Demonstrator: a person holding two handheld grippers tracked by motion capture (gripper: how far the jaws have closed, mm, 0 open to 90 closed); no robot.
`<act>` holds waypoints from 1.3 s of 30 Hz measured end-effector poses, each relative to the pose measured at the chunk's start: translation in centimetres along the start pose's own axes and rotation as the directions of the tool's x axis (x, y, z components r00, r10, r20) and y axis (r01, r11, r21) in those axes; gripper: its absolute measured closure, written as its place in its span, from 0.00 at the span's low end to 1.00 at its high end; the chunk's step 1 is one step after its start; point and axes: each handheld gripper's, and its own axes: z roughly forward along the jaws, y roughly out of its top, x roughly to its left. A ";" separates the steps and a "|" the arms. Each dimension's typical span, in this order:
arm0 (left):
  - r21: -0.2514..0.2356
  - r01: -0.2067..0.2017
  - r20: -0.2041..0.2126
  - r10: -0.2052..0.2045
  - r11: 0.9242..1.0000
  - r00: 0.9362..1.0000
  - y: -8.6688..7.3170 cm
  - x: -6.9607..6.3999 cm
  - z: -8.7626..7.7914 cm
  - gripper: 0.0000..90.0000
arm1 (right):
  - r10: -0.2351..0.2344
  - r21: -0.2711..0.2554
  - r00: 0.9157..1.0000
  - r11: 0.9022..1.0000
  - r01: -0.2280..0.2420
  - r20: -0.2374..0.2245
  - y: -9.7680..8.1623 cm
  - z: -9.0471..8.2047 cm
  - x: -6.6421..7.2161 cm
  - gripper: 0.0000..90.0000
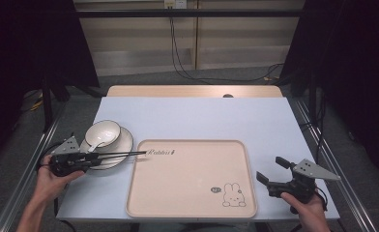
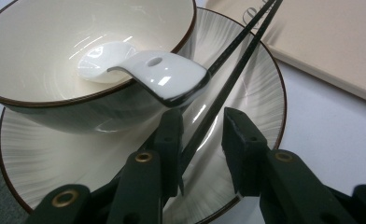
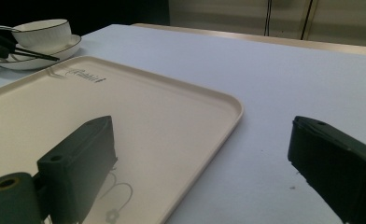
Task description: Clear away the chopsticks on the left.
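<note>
Black jaws of my left gripper (image 2: 202,140) stand slightly apart around glossy chopsticks (image 2: 228,70), which point toward the smooth beige tray (image 1: 192,181); my right gripper (image 1: 269,176) gapes empty beside it.

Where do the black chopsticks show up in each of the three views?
High view: chopsticks left of centre, running from the left gripper to the tray's left edge.
Left gripper view: chopsticks run diagonally from between the jaws up to the top right.
Right gripper view: chopsticks far upper left, across the plate.
Shared landmark: the bowl on the plate.
</note>
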 end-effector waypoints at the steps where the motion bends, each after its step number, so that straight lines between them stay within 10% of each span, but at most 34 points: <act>1: 0.001 -0.002 0.013 0.002 1.000 1.000 0.0 0.0 0.0 0.77 | 0.003 -0.001 1.000 1.000 -0.003 0.001 0.0 0.0 0.0 0.08; 17: 0.055 -0.049 0.084 0.044 0.997 0.995 0.7 -0.5 0.3 0.95 | 0.005 0.009 1.000 1.000 -0.005 0.003 0.0 0.0 -0.1 0.08; 28: 0.012 0.003 0.098 -0.004 1.000 0.995 1.2 -1.1 -0.4 0.95 | 0.006 0.005 1.000 1.000 -0.006 -0.002 0.0 0.0 -0.1 0.07; 39: -0.024 0.148 0.130 -0.143 0.989 0.981 1.9 -1.9 -1.3 0.96 | 0.007 0.004 1.000 1.000 -0.007 -0.008 0.0 0.0 0.0 0.07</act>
